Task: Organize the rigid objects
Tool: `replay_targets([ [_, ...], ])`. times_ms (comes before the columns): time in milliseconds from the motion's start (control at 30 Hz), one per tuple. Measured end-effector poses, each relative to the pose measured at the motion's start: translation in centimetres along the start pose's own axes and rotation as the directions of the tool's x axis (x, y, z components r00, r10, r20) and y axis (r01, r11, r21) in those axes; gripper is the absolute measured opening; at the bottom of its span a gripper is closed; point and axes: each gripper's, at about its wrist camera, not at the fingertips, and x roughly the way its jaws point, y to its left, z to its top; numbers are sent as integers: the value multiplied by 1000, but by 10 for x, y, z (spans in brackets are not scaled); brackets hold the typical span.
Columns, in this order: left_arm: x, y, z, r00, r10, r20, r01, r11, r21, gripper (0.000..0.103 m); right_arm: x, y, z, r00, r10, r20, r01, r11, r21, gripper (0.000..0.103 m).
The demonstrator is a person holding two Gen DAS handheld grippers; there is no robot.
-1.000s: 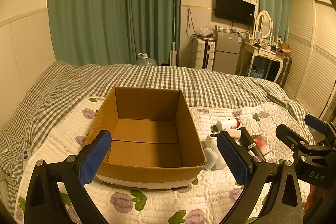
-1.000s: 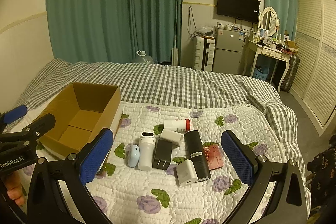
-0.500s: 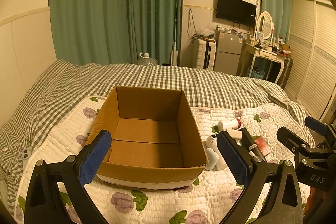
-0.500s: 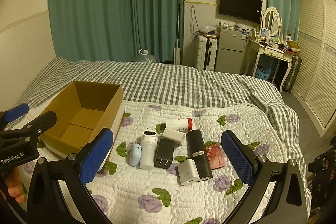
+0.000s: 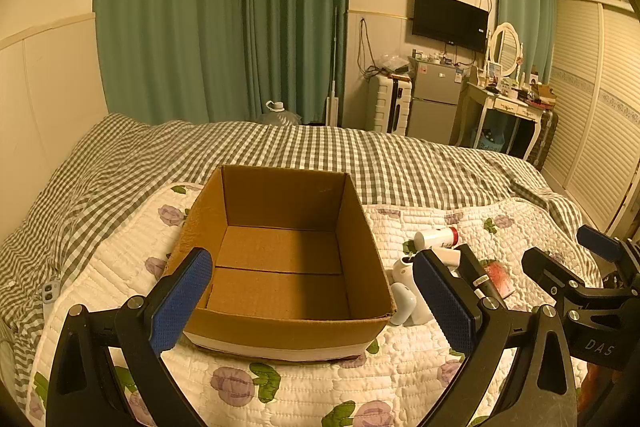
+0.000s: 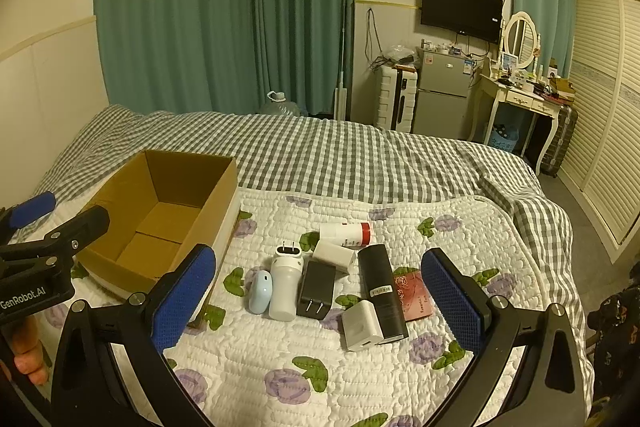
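Right wrist view: small rigid items clustered on the floral quilt (image 6: pixel 360 379), beside an open cardboard box (image 6: pixel 160 211).
Black charger (image 6: pixel 317 289), white bottle (image 6: pixel 284 285), pale blue mouse (image 6: pixel 260 291), black cylinder (image 6: pixel 380 291), white adapter (image 6: pixel 362 325), red-capped tube (image 6: pixel 346 231) and red card (image 6: pixel 414 297) lie close together, right of the box; right hand-held gripper (image 6: pixel 318 299) hangs above them, fingers spread wide, holding nothing; left hand-held gripper (image 5: pixel 312 301) likewise wide open, empty, facing the box (image 5: pixel 280 255).

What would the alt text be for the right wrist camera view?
The open right gripper hovers over small items on a floral quilt: chargers, a black tube, a white bottle. An empty cardboard box sits left.
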Motion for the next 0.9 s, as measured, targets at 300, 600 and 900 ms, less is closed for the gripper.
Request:
replay_targets([
  [300,0,0,0,1000,1,4,-1,1000,3,103,-1,1,0,1000,7,3,-7,1000,-2,103],
  [600,-9,-6,3,1000,-16,25,16,1000,1,103,-14,-2,3,1000,12,20,-12,1000,-5,103],
  [900,-36,-27,2,999,-40,32,39,998,40,102,-51,-11,14,999,-15,45,19,996,-84,103],
])
